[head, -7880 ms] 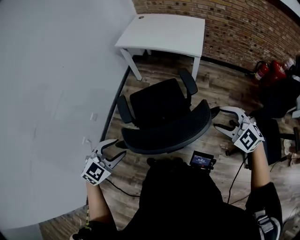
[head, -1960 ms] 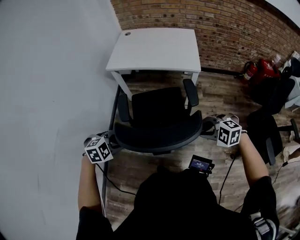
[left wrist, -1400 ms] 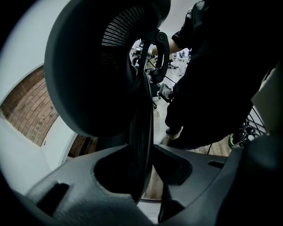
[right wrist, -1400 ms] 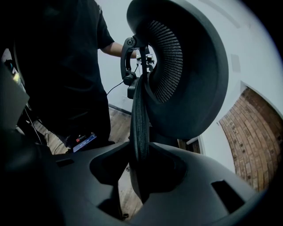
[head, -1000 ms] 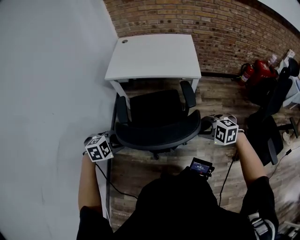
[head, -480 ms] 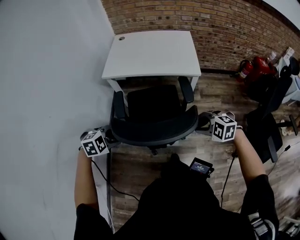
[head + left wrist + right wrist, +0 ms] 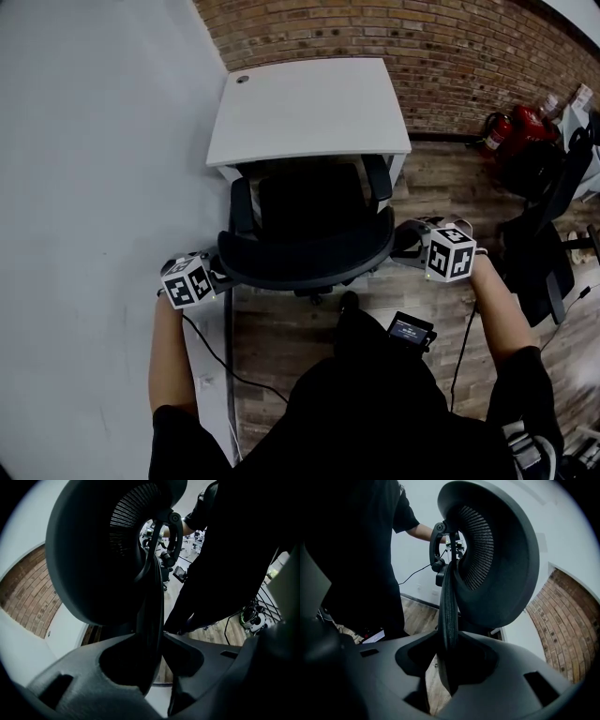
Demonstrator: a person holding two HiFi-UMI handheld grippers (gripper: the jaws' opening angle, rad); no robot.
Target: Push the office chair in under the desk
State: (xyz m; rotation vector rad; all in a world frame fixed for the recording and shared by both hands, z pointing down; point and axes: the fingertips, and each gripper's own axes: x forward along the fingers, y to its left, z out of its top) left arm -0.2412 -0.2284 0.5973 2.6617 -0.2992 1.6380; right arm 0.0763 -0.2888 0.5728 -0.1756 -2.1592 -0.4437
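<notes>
Two tools are clamping the backrest of the office chair [image 7: 305, 258], left tool [image 7: 217, 274] at 9 o'clock, right tool [image 7: 405, 244] at 3, its seat partly under the worktop [image 7: 309, 108] at 12, so by pushing unevenly you are risking jamming an armrest [image 7: 378, 178] against its edge.

The left tongs [image 7: 160, 638] grip the black chair backrest [image 7: 96, 555] by its rim.
</notes>
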